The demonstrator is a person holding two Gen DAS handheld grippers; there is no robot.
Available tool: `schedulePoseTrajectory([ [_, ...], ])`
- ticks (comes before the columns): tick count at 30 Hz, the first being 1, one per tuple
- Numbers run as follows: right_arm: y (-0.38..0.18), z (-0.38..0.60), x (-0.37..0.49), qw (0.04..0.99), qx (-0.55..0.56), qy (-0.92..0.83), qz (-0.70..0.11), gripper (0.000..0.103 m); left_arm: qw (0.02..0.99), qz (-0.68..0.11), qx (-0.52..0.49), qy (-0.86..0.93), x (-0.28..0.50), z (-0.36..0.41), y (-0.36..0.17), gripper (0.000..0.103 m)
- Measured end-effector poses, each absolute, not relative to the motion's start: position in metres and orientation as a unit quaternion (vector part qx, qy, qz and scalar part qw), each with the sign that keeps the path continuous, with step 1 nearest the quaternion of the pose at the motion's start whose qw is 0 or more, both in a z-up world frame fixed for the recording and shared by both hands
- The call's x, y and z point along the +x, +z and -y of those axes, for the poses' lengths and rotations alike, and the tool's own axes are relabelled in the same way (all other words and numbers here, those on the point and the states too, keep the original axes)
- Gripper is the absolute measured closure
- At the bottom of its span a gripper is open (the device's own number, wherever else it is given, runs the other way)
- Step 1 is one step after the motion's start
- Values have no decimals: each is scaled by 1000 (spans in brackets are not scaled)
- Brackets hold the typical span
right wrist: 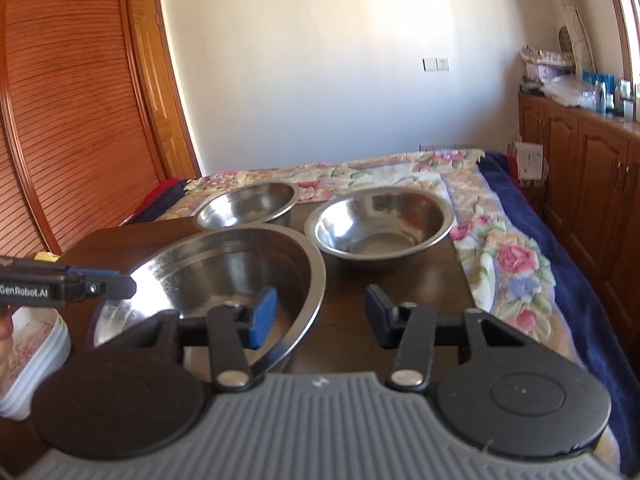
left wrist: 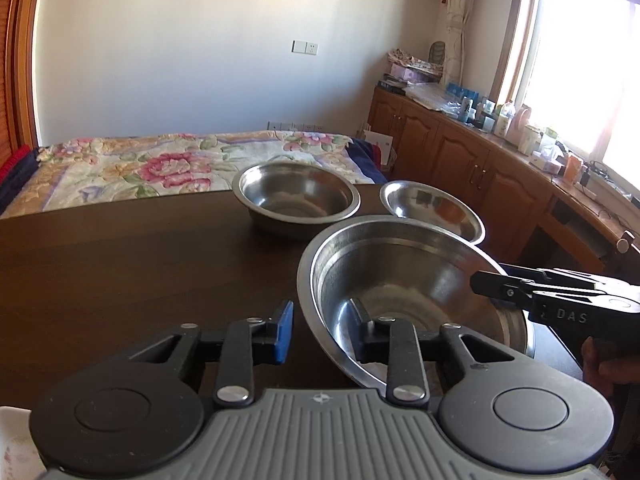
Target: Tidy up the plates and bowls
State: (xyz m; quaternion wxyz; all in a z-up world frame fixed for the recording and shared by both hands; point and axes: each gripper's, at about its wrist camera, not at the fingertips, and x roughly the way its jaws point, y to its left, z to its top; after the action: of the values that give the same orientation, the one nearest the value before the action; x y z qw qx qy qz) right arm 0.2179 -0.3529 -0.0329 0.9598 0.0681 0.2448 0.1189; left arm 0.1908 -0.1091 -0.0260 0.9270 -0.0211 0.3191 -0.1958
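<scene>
Straddling the rim of the large steel bowl (left wrist: 420, 272), my left gripper (left wrist: 322, 320) has 1 blue-padded finger (left wrist: 285, 330) outside the wall and the other inside the basin. There is a clear gap on both sides of the rim, so the fingers are apart and not yet clamping the metal. My right gripper (right wrist: 320, 308) sits the same way on the opposite side of this bowl, with 1 finger (right wrist: 262, 316) inside and 1 outside, also loose around the rim and not pinching it. The bowl rests on a dark wooden table (left wrist: 140, 260), nearest to me of 3 steel bowls. Behind it stand a deep steel bowl (left wrist: 296, 196) on the left and a shallow steel bowl (left wrist: 432, 208) on the right, apart from each other; the shallow bowl sits just behind the large one. A stack of white flowered plates (right wrist: 36, 360) is at the table's left edge. A floral bedspread (left wrist: 160, 164) lies beyond the table.
</scene>
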Motion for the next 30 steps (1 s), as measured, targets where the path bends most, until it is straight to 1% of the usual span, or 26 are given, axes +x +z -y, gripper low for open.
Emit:
schedulePoseTrajectory([
  [3, -35, 352, 220, 957, 75, 121, -253, 61, 926, -321, -21, -198, 193, 111, -26, 75],
  [8, -36, 350, 223, 953, 87, 133, -260, 76, 921, -327, -20, -209, 196, 114, -28, 79],
  [11, -37, 348, 222, 952, 89, 135, -262, 82, 922, -326, -13, -210, 195, 114, -28, 80],
  [25, -18, 345, 187, 953, 117, 144, -240, 82, 925, -300, -32, -229, 155, 91, -11, 80],
  [30, -14, 338, 168, 953, 122, 149, -232, 82, 931, -285, -19, -226, 133, 84, -6, 80],
])
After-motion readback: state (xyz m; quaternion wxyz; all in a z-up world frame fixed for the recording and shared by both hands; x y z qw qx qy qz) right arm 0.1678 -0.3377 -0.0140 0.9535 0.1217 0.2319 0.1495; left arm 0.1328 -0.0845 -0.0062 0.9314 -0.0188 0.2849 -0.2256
